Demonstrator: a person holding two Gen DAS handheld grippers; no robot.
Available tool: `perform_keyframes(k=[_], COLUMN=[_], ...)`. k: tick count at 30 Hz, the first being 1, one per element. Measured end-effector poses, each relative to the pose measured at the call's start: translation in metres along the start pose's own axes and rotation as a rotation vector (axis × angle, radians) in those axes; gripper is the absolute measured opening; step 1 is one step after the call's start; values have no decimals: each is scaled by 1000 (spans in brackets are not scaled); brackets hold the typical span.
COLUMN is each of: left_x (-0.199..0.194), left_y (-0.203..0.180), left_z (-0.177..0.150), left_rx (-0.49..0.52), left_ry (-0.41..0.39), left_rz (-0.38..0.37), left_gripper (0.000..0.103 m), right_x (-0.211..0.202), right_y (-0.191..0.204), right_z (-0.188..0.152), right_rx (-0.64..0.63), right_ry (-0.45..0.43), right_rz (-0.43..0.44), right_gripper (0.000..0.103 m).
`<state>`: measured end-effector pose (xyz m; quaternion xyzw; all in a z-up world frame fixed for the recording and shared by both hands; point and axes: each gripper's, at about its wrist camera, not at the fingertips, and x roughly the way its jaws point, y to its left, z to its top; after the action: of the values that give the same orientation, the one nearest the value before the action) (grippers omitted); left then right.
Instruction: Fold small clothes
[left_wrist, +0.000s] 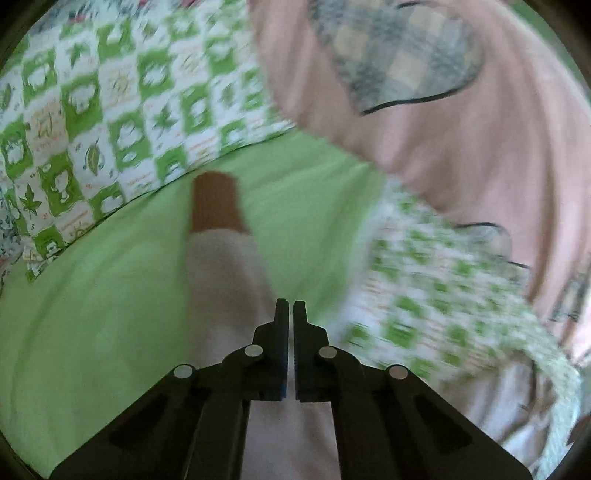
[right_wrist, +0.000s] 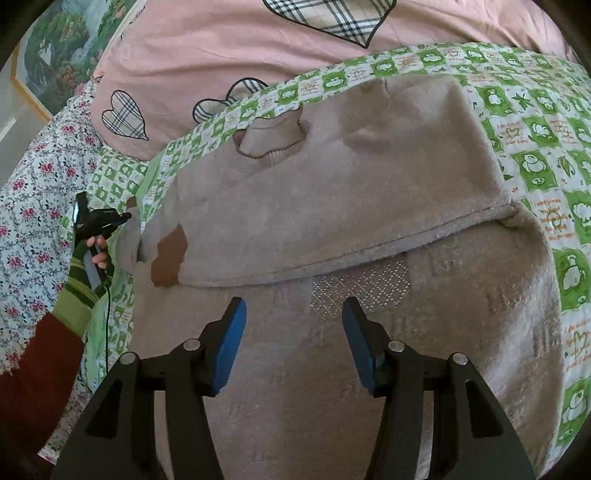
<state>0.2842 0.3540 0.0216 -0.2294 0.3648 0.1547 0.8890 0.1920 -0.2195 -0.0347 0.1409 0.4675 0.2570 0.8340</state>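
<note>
Broadly, a bed fills the room view: a pink quilt (right_wrist: 207, 48) with checked heart patches lies at the far side, and a green-and-white patterned sheet (right_wrist: 535, 122) covers the near part. On that sheet lies the small beige sweater (right_wrist: 332, 206), spread flat with its collar (right_wrist: 269, 144) toward the far side. Its near half is doubled over, so a folded edge runs left to right across the middle, and a brown cuff (right_wrist: 170, 258) shows at the left.

It looks soft, light and limp, a fuzzy knit that will sag and drag rather than hold shape. My judgement is that a seam, cuff or hem corner gives the surest hold, since the thick pile could slip from a shallow pinch.

At the left edge, a hand (right_wrist: 96, 254) in a striped sleeve holds the left gripper (left_wrist: 291, 306). Its jaws are pressed together, and nothing visibly sits between them, above a pale sleeve (left_wrist: 221, 280) ending in the brown cuff. The right gripper (right_wrist: 293, 314) hovers over the near half, jaws spread apart and empty.
</note>
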Motion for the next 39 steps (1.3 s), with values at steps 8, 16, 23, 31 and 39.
perform_keyframes(k=[8,16,23,31,39], left_x=[-69,-20,48,39,-60], left_y=[-96,-21,17,12,-90], left_z=[-33,-5,16,12,-32], left_rx=[222,30,-35,5,170], left_ry=[-120,-39,93,53,-60], left_rz=[-138,109,202,103,-230], left_gripper=[0,69,60,8,8], right_x=[-17,-27,-12,-8,-14], right_y=[3,-16,-19,-9,-7], right_z=[-9,-22,-21,-18,-23], right_rx=[13,43,59,40,55], right_ry=[-24,-7,27,29,6], right_rz=[21,-19,-20,8,35], right_gripper=[55,56,56,56,56])
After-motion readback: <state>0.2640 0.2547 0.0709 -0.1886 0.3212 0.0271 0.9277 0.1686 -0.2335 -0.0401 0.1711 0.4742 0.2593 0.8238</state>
